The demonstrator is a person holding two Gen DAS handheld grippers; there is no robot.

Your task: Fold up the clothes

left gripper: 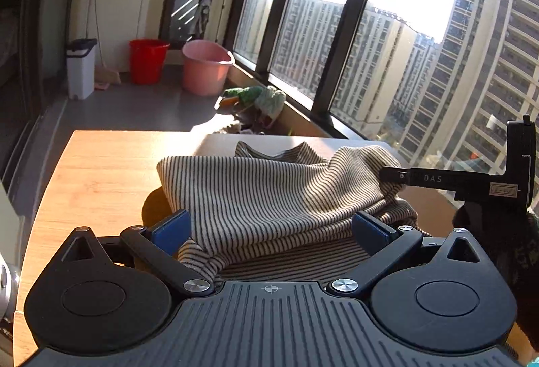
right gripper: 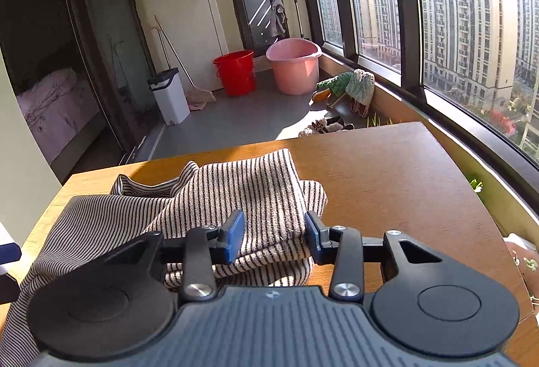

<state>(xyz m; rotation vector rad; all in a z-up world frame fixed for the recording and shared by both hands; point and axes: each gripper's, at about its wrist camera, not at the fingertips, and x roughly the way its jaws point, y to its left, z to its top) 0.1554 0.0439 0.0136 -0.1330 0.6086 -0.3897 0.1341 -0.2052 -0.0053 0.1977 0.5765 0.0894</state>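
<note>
A beige garment with thin dark stripes (left gripper: 269, 188) lies partly folded on the wooden table (left gripper: 101, 171). My left gripper (left gripper: 271, 228) stands wide open at its near edge, with folds of the cloth between the blue pads and touching neither. In the right wrist view the same garment (right gripper: 235, 191) is stacked in layers on the table (right gripper: 387, 181). My right gripper (right gripper: 273, 234) has its jaws a little apart around a folded edge, and the inner pad faces show bare. From the left wrist view the right gripper (left gripper: 387, 175) meets a raised hump of cloth at the far right.
On the grey floor beyond the table stand a red bucket (right gripper: 235, 72), a pink tub (right gripper: 294, 65) and a white bin (right gripper: 170, 95). Slippers and a green cloth (right gripper: 347, 87) lie by the window ledge. Tall windows run along the right. A dark sleeve (left gripper: 505, 242) shows at the right.
</note>
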